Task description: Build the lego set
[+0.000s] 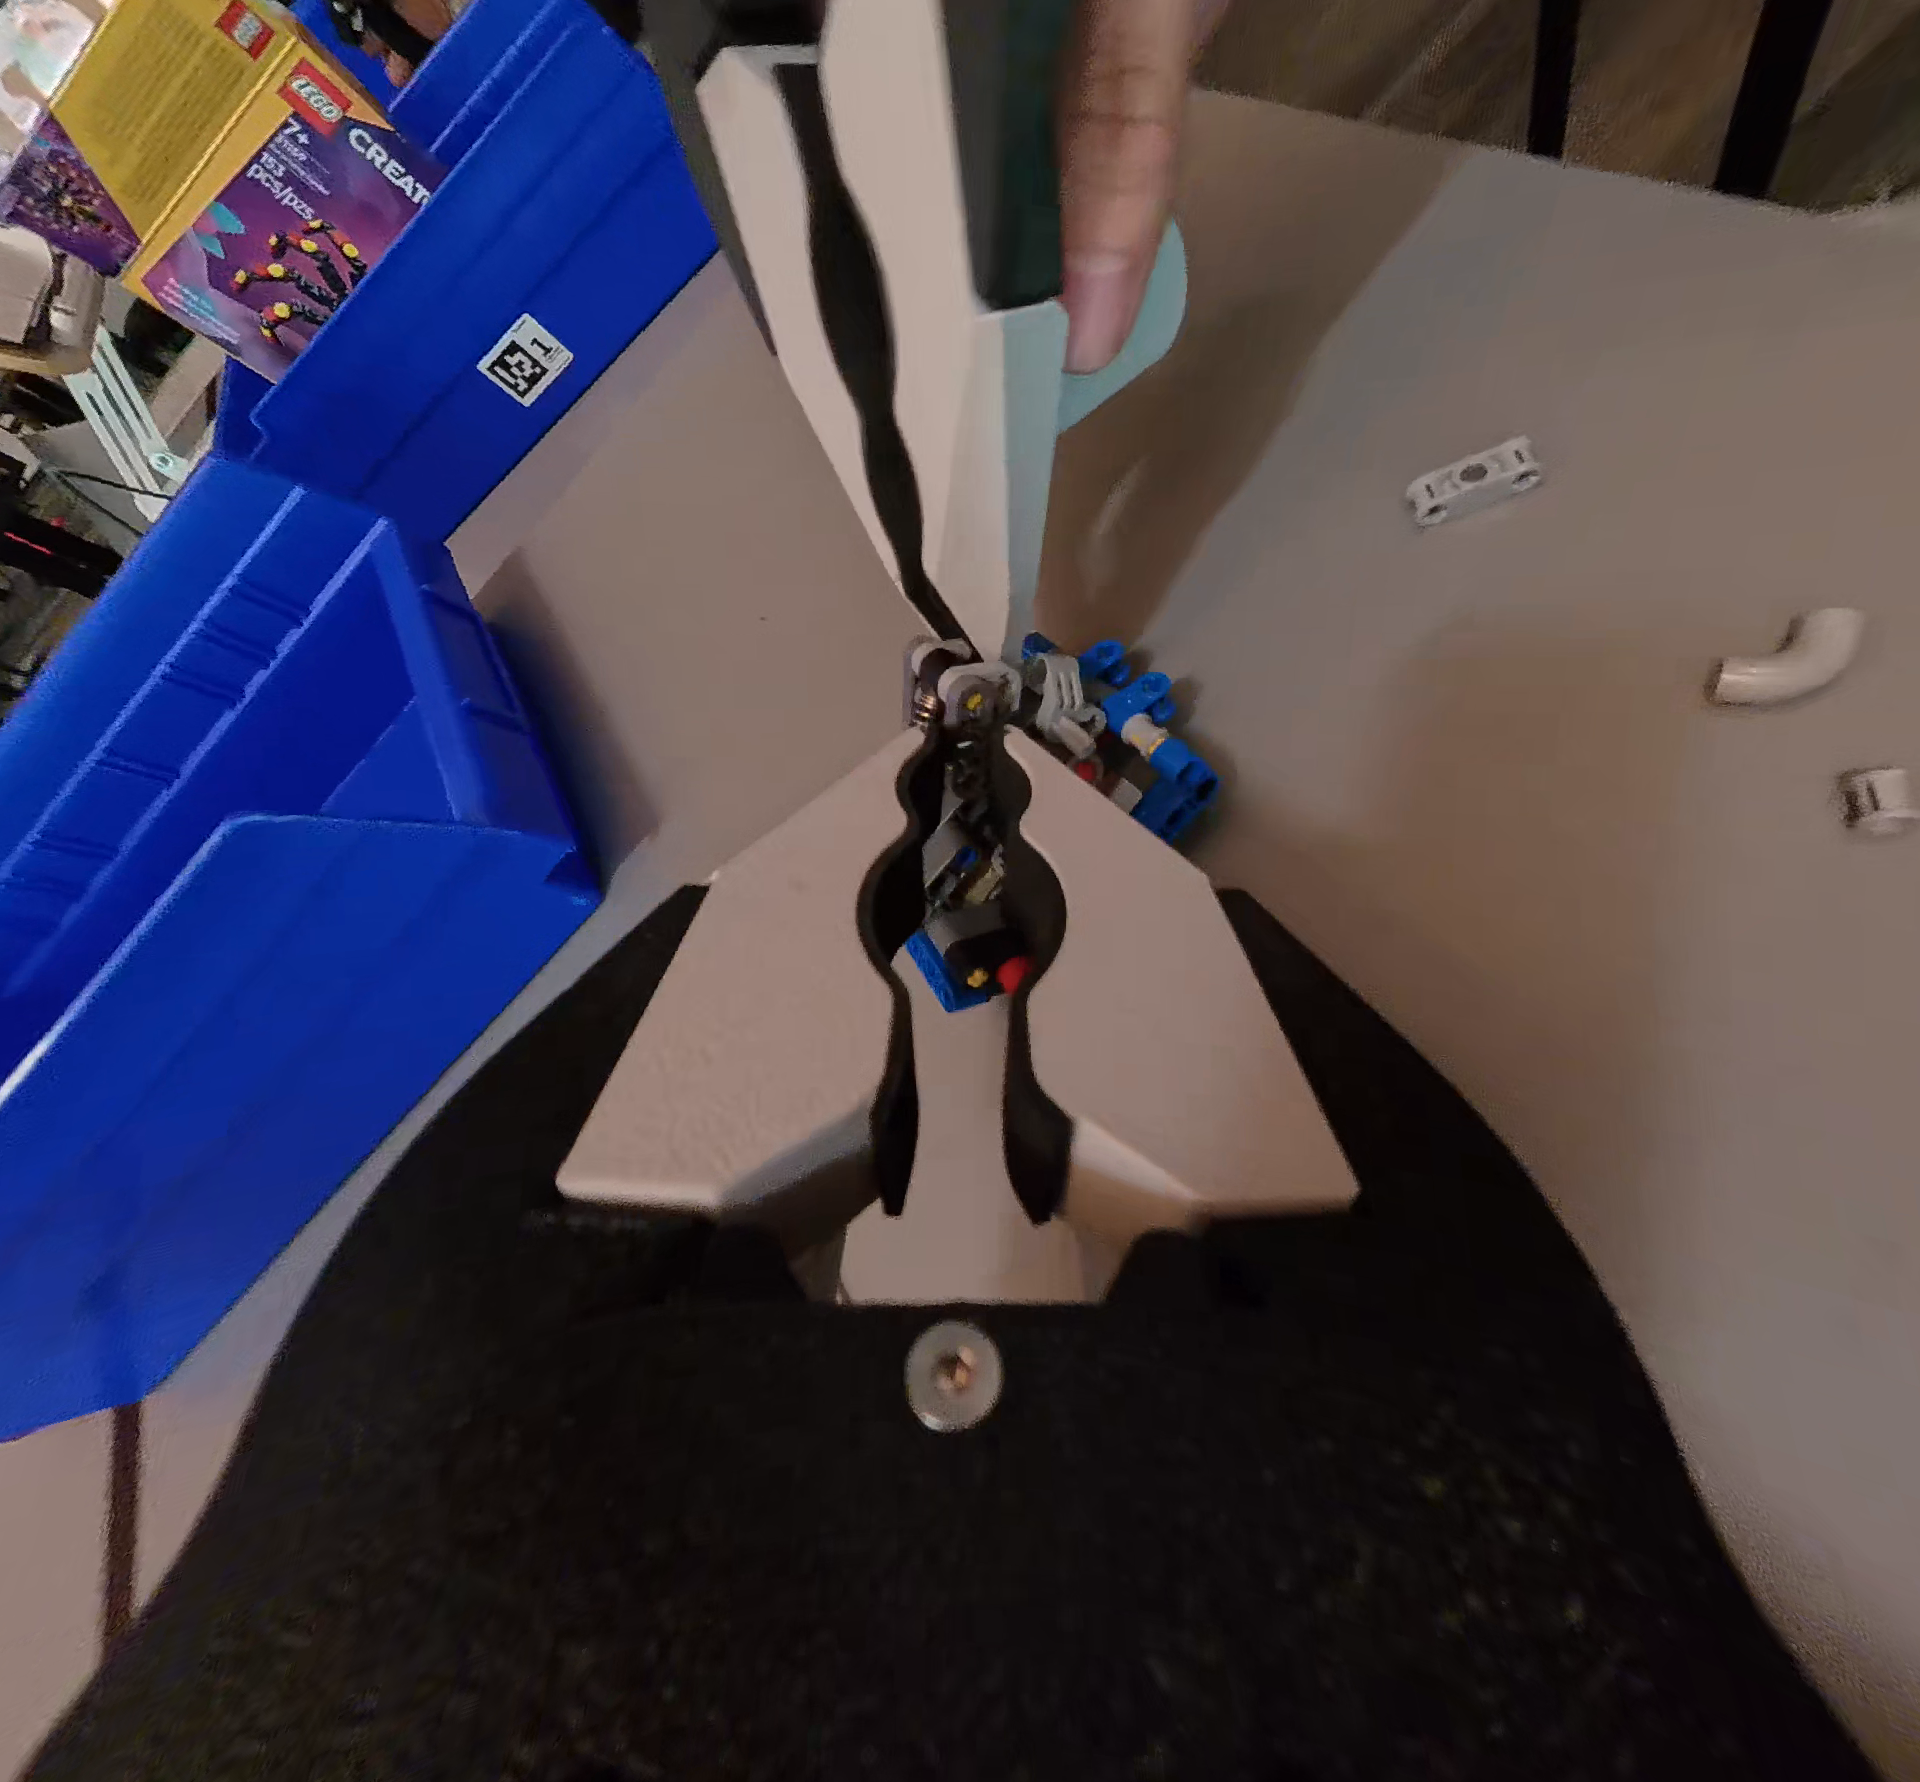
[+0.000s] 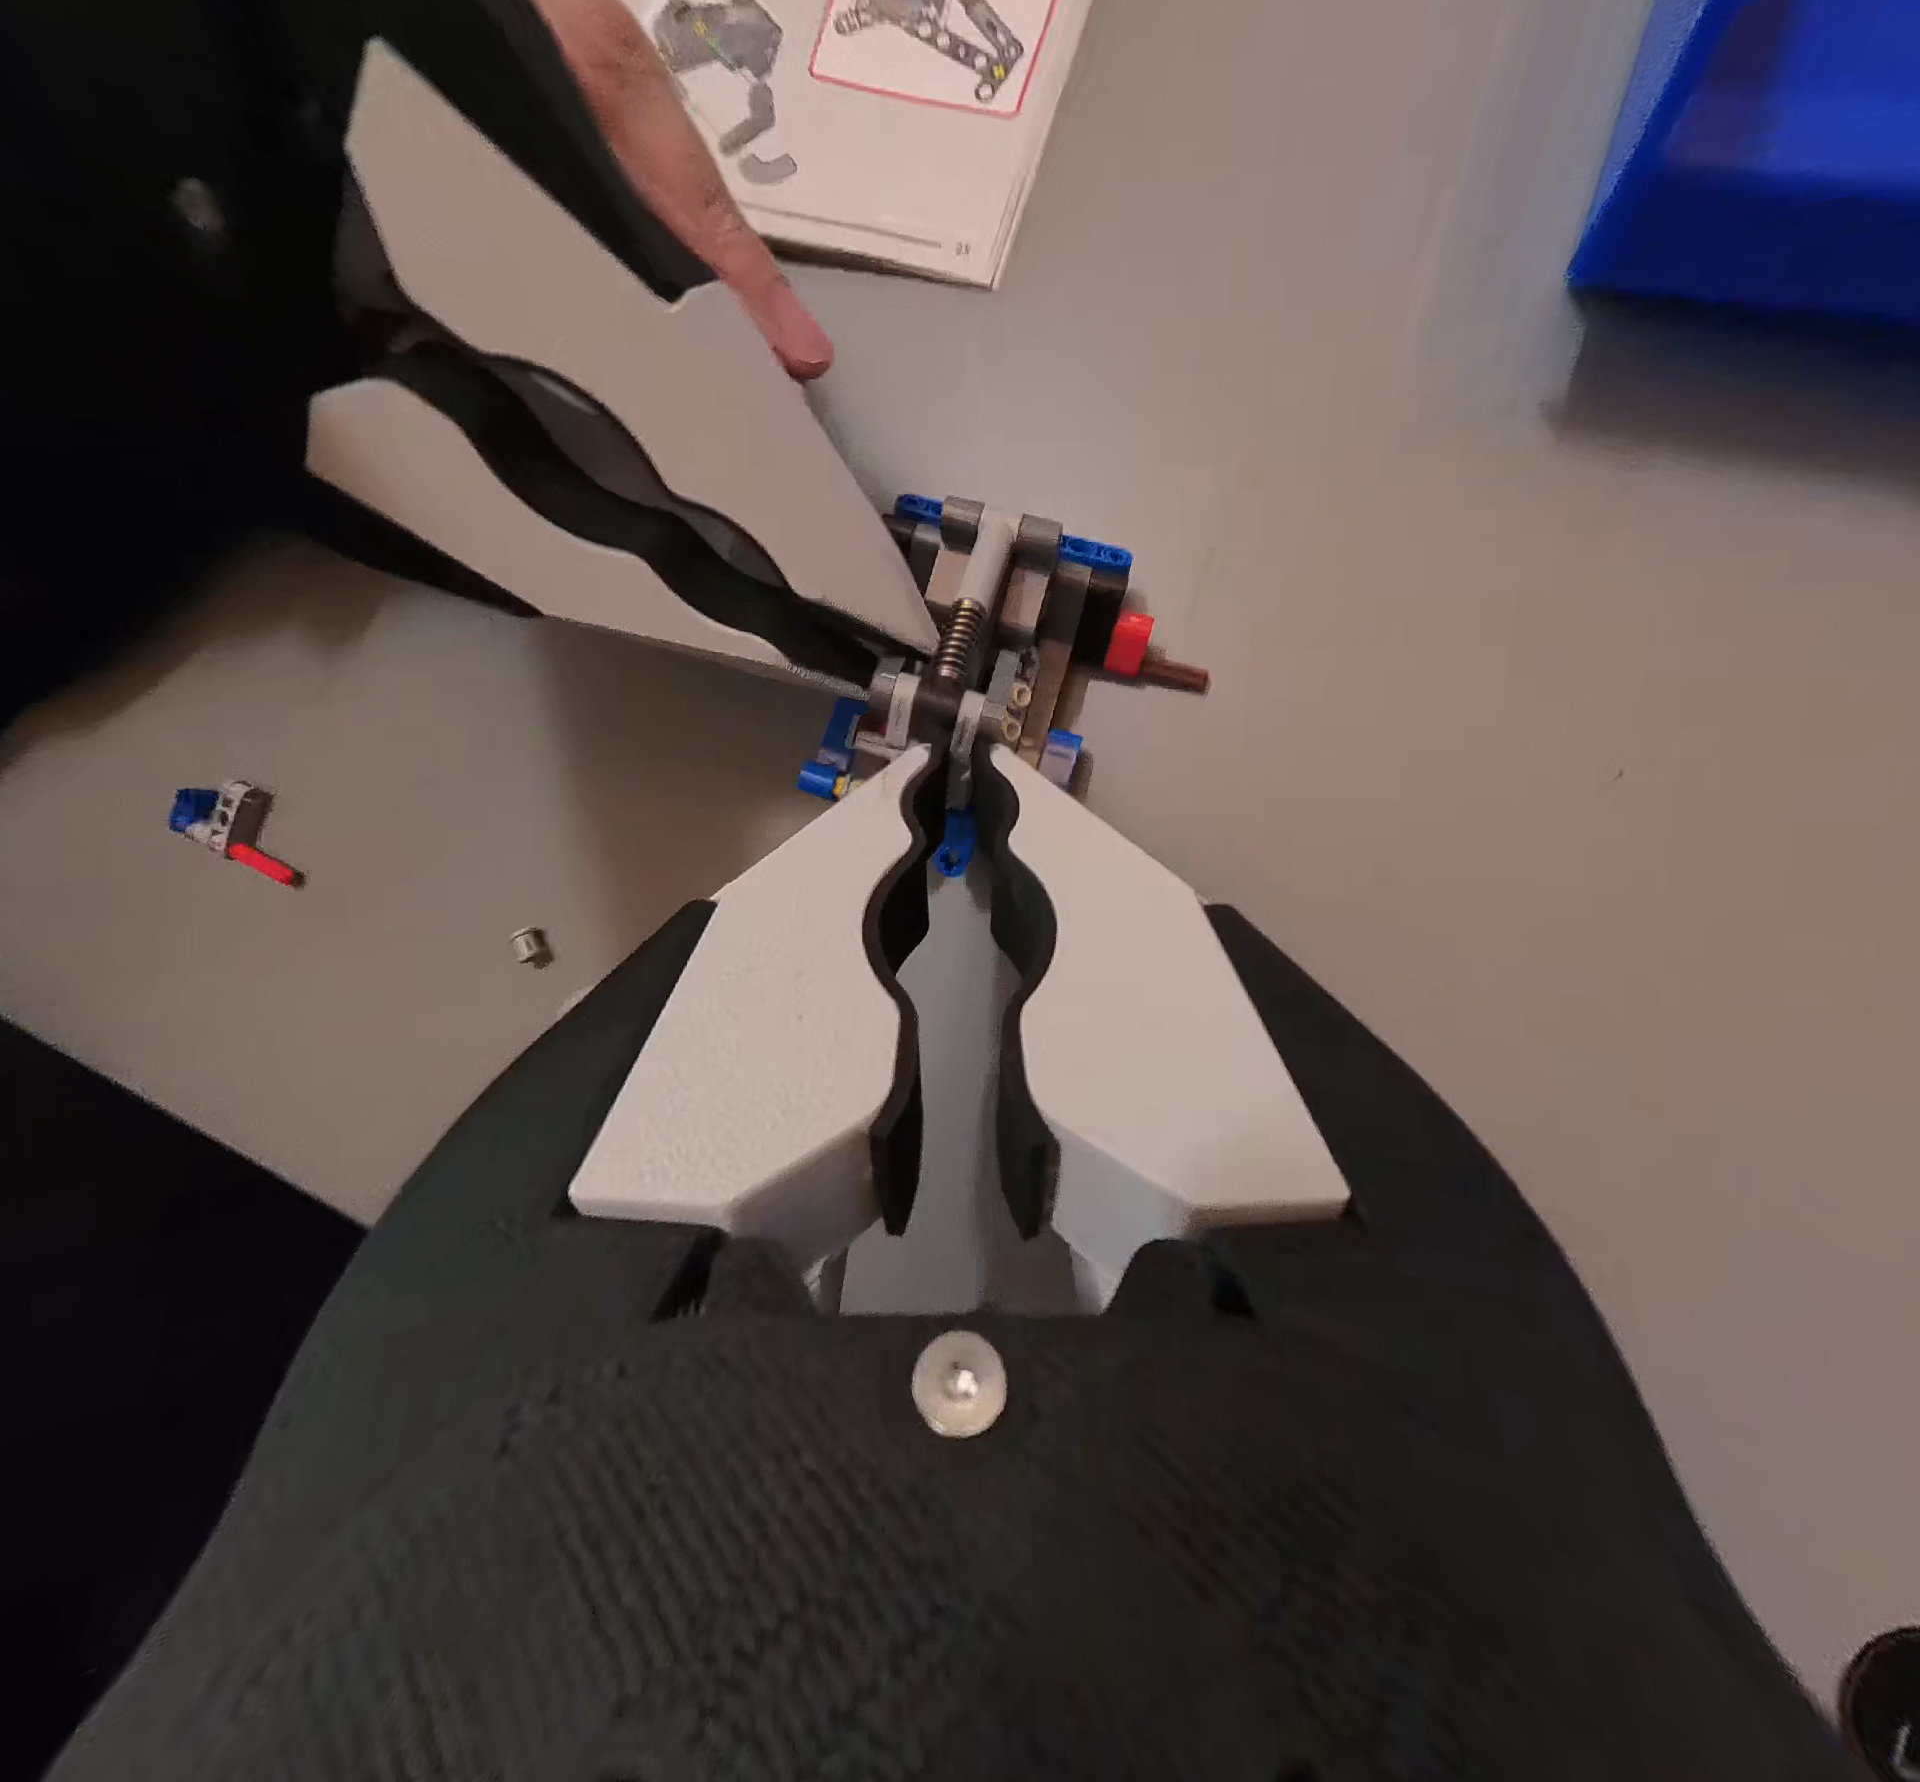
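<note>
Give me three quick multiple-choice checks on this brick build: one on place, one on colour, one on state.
1. Where does the open instruction booklet lie?
A. inside a blue bin
B. flat on the table, beyond the brick model
C. under the model

2. What colour are the storage bins?
A. blue
B. green
C. white

3. How does the right gripper stand?
A. wide open above the table
B. closed on a thin grey part of the brick model
C. holding the booklet

Answers: 1 B, the booklet lies on the grey table past the model; 2 A, both bins beside the table are blue; 3 B, its fingertips pinch a grey piece at the model's near edge.
</note>
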`<action>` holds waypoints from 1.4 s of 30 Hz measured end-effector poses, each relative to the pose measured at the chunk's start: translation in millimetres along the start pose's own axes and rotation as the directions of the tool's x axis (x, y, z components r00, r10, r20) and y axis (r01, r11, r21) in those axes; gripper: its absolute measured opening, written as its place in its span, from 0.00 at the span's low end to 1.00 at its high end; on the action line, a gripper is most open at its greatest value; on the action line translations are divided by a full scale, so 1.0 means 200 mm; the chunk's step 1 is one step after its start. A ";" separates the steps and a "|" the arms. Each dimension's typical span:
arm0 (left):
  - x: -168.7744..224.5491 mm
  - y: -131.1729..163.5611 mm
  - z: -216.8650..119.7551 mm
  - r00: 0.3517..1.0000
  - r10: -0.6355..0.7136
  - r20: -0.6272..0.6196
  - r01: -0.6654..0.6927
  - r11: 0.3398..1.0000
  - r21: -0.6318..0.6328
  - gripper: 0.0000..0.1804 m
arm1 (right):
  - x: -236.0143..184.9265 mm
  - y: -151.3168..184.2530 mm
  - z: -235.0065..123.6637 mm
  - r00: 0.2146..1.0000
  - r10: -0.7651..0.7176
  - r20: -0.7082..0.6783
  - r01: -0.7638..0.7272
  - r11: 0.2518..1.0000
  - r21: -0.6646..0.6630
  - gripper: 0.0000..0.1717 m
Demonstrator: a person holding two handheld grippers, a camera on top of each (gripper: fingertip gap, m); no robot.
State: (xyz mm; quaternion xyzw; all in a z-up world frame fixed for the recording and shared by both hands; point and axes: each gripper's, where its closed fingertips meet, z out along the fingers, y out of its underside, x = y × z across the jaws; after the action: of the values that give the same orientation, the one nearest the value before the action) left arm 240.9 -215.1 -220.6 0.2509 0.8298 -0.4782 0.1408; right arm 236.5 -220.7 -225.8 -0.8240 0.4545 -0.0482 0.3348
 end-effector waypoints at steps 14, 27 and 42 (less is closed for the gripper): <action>-0.01 -0.01 -0.02 0.983 -0.169 -0.070 0.177 0.977 0.121 0.02 | 0.01 0.01 -0.05 0.890 -0.322 -0.323 0.415 0.867 0.278 0.07; -0.03 -0.02 -0.03 0.962 -0.256 -0.097 0.269 0.950 0.161 0.02 | -0.01 -0.04 -0.01 0.849 -0.346 -0.399 0.478 0.825 0.301 0.03; -0.07 -0.04 -0.05 0.836 -0.509 -0.203 0.544 0.815 0.197 0.02 | 0.01 -0.14 -0.09 0.435 -0.488 -0.756 0.794 0.604 0.067 0.15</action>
State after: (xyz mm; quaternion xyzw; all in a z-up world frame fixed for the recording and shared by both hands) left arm 248.0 -213.9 -202.4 0.0598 0.8083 -0.5789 -0.0885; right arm 251.0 -222.2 -195.4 -0.7650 0.1609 -0.5635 0.2671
